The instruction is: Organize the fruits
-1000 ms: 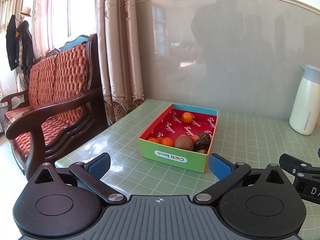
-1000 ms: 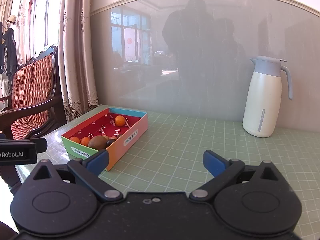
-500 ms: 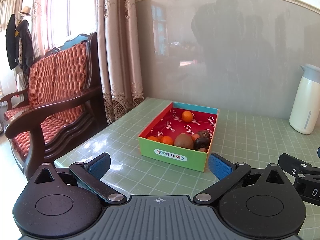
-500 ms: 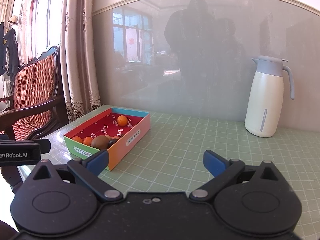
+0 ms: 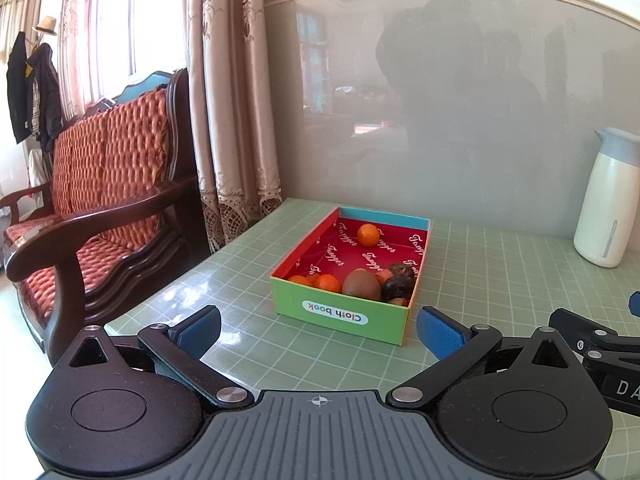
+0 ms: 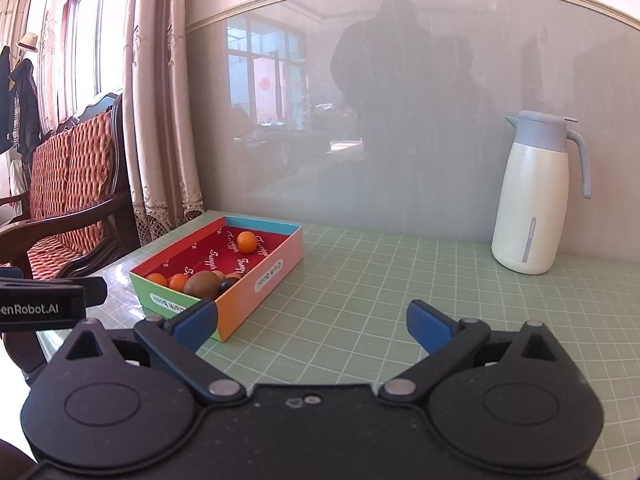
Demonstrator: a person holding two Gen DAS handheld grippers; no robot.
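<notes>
A green gridded table (image 5: 480, 280) ran to a grey glossy wall, with a curtain (image 5: 232, 120) and a red-cushioned bench (image 5: 100, 184) at the left. In the left wrist view the left gripper (image 5: 319, 330) stood wide open and empty above the table, short of the box (image 5: 344, 314). The box held small oranges (image 5: 368, 235), a kiwi (image 5: 361, 285) and dark fruit (image 5: 396, 288). A white jug (image 5: 608, 208) stood far right.

In the right wrist view the right gripper (image 6: 313, 322) was likewise spread wide, gripping nothing, its left finger (image 6: 196, 320) overlapping the box's (image 6: 260, 284) near corner in the frame; contact could not be told. The jug (image 6: 532, 200) stood by the wall, well apart from the box.
</notes>
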